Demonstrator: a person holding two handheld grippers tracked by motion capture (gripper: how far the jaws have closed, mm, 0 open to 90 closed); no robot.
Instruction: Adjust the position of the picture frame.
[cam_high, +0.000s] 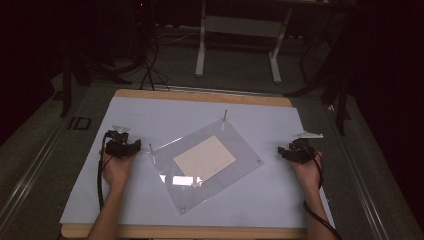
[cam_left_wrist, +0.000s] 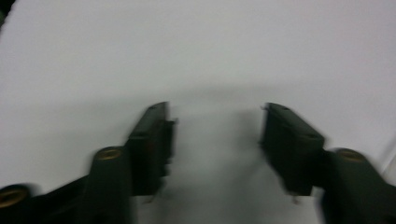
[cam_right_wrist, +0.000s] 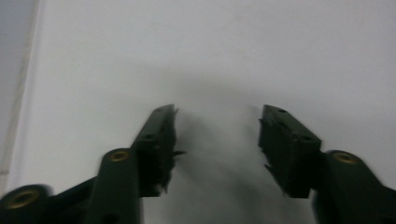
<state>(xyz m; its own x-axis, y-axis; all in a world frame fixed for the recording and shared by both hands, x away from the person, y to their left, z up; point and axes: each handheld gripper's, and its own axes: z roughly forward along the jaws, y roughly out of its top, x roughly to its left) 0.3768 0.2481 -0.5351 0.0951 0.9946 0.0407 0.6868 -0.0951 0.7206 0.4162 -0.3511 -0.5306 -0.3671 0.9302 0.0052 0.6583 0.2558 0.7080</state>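
Both forearms reached in; left gripper (cam_high: 121, 148) and right gripper (cam_high: 297, 151) gaped empty beside the stiff, slippery clear sheet (cam_high: 240, 145), best taken by its edges.

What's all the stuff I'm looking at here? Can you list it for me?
Clear plastic sheet: one, see-through, lying askew mid-table.
Card: one, beige, at the middle of the clear sheet.
Thin pins: two, silvery, upright at the sheet's far and left corners.
Table cover: one, pale blue-white, over a wooden table.
Frame legs: white, on the floor beyond the table.
Left gripper: one, black, jaws open, nothing between them, left of the sheet.
Right gripper: one, black, jaws open, right of the sheet.
Hands: two, holding the grippers.
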